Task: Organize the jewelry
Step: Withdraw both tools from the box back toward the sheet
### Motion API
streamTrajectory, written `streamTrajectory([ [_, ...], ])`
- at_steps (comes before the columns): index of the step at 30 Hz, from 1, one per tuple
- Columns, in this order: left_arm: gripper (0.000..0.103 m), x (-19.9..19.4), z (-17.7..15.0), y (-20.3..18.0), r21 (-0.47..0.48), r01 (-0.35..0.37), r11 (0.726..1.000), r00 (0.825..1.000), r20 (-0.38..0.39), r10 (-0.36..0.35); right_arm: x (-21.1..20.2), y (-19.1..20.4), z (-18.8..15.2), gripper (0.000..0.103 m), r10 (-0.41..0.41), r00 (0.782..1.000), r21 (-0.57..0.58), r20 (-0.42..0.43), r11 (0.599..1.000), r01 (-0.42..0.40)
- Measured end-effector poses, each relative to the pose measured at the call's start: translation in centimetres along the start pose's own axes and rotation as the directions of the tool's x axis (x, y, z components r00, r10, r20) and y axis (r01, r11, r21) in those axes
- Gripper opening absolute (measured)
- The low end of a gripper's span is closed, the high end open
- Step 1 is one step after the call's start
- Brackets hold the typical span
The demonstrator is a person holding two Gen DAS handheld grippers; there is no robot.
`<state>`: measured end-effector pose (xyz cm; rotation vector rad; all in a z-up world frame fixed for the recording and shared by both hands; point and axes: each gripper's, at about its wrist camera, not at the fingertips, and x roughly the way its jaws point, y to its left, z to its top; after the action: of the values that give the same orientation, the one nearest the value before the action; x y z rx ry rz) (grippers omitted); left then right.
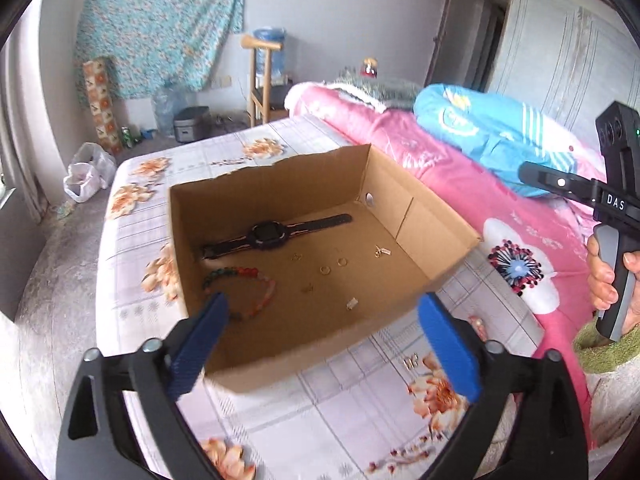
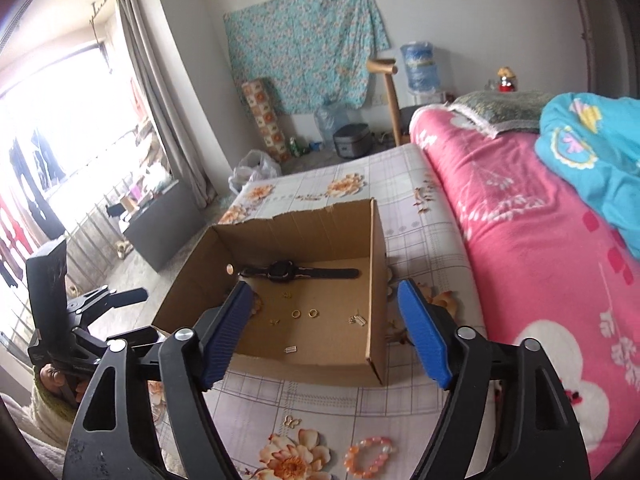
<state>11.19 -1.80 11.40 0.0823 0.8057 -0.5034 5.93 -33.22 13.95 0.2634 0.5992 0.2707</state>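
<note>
both grippers empty, jaws spread – left gripper (image 1: 324,344), right gripper (image 2: 326,334); orange bead bracelet (image 2: 369,456) outside the cardboard box (image 2: 376,280) looks light, floppy, slippery; pinch across one side of the loop.

We read only one piece of lettering: the white capitals "DAS" on a small black block of the right gripper (image 1: 576,188), at the right edge of the left wrist view, just above the hand (image 1: 608,280) that grips its handle; we find no other legible text; the small tags lying in the cardboard box (image 1: 432,216) are too tiny for us to tell whether they carry print; in the right wrist view we make out no words, numbers or brand marks at all.
</note>
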Motion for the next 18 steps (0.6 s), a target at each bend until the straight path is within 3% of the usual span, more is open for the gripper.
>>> streamTrajectory([
  [4, 0.098, -1.8, -3.0, -0.2, -0.005, -0.050, 0.999, 0.999, -0.009, 0.050, -1.8, 0.0, -2.2, 0.081, -0.014, 1.000, 0.036, 0.002, 0.999, 0.014],
  [7, 0.098, -1.9, -5.4, -1.0, 0.006, -0.097, 0.995, 0.995, -0.029, 0.097, -1.9, 0.5, -4.4, 0.085, -0.057, 0.998, 0.031, -0.032, 0.998, 0.058],
  [10, 0.098, -0.7, -7.5, -1.1, -0.030, -0.098, 0.995, 0.992, -0.080, 0.095, -0.8, 1.2, -7.2, 0.086, -0.101, 0.990, -0.002, -0.101, 0.995, 0.102],
  [12, 0.098, 1.2, -9.2, -1.2, -0.054, -0.119, 0.991, 0.985, -0.131, 0.111, 0.4, 2.0, -9.4, 0.088, -0.142, 0.977, -0.044, -0.157, 0.990, 0.137],
  [14, 0.098, 2.7, -10.3, -1.3, -0.047, -0.158, 0.986, 0.975, -0.166, 0.148, 2.0, 2.7, -11.8, 0.088, -0.217, 0.951, -0.105, -0.219, 0.975, 0.198],
  [18, 0.098, 6.2, -12.2, -1.4, -0.042, -0.217, 0.975, 0.947, -0.251, 0.199, 3.9, 3.5, -14.8, 0.088, -0.247, 0.921, -0.133, -0.301, 0.967, 0.216],
])
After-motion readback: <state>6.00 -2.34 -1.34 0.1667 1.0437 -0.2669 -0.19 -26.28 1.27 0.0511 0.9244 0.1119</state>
